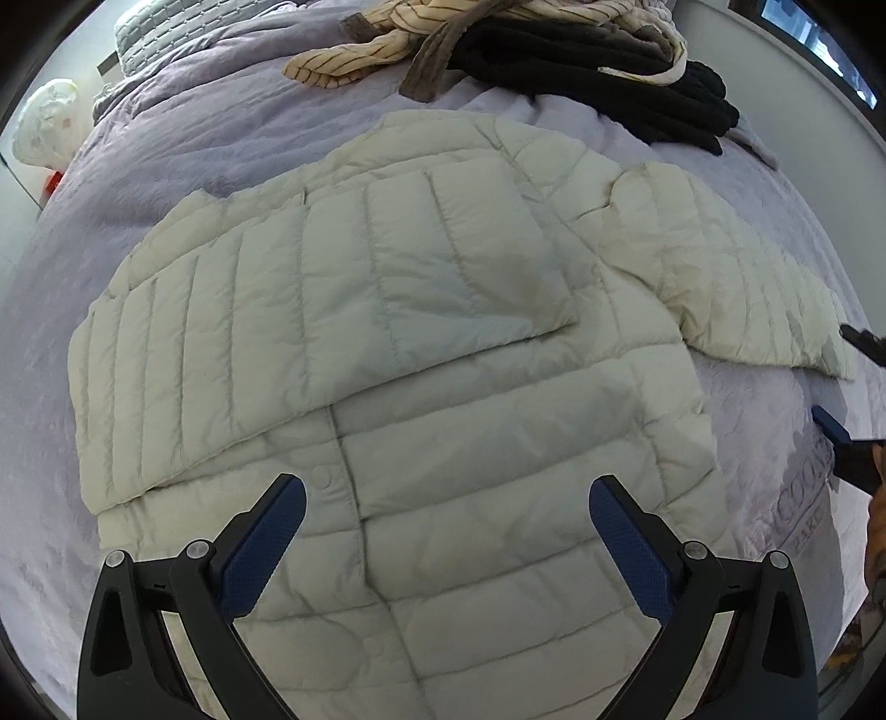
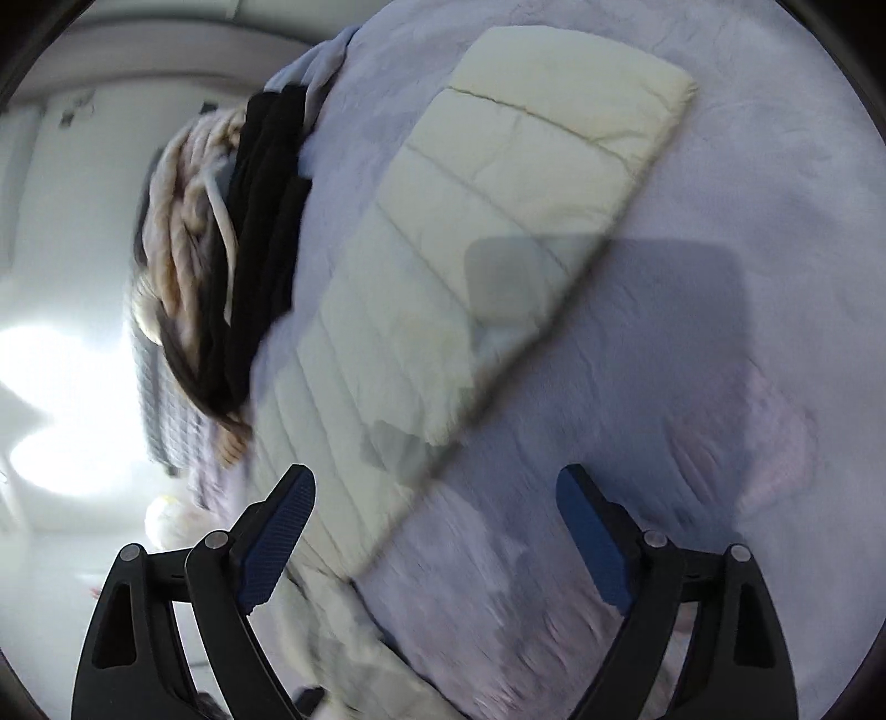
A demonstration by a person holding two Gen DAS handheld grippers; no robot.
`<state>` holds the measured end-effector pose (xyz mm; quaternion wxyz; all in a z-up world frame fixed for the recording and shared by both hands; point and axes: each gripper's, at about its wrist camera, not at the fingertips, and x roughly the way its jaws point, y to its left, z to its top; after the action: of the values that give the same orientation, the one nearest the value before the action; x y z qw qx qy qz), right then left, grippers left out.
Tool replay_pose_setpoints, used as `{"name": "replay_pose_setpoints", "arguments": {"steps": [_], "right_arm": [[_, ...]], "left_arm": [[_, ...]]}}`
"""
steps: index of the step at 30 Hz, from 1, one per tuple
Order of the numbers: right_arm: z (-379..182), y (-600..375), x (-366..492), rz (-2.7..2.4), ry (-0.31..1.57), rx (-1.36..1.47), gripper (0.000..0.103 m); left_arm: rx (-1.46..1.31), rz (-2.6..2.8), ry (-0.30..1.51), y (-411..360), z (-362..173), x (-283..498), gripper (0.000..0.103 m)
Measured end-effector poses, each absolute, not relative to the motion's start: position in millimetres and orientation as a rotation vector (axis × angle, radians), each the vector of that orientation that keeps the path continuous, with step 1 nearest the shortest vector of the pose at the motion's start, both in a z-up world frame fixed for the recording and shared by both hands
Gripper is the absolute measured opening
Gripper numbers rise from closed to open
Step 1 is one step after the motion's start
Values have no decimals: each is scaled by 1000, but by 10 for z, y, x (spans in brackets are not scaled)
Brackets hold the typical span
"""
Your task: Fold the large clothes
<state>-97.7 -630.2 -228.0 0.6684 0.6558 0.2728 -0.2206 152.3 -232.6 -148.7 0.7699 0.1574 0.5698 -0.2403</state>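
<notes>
A cream quilted puffer jacket lies spread on a lavender bed cover. One sleeve is folded across the jacket's body; the other sleeve stretches out to the right. My left gripper is open and empty, above the jacket's snap placket. My right gripper is open and empty, hovering over the stretched sleeve and the bed cover. Its fingers show at the right edge of the left wrist view.
A pile of striped cream clothes and black clothes lies at the far side of the bed; it also shows in the right wrist view. A white bag sits left of the bed. A grey quilted pillow lies at the far left.
</notes>
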Motion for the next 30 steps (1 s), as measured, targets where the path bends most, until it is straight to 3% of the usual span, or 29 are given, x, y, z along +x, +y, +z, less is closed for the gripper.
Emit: {"name": "replay_pose_setpoints", "arguments": {"steps": [13, 14, 15, 17, 30], "right_arm": [[-2544, -6635, -679, -377, 346, 1717, 88], [-2546, -6640, -668, -375, 338, 1731, 69], [-2560, -6640, -658, -370, 343, 1748, 41], [-2617, -6633, -634, -358, 357, 1801, 15], [-1694, -6277, 138, -131, 396, 1552, 12]], "left_arm": [[298, -494, 1242, -2230, -1497, 1599, 103], [293, -490, 1242, -2203, -1494, 1614, 103], [289, -488, 1241, -2173, -1491, 1631, 103], [287, -481, 1235, -2120, -1484, 1662, 103], [199, -375, 1205, -1530, -1403, 2005, 103]]}}
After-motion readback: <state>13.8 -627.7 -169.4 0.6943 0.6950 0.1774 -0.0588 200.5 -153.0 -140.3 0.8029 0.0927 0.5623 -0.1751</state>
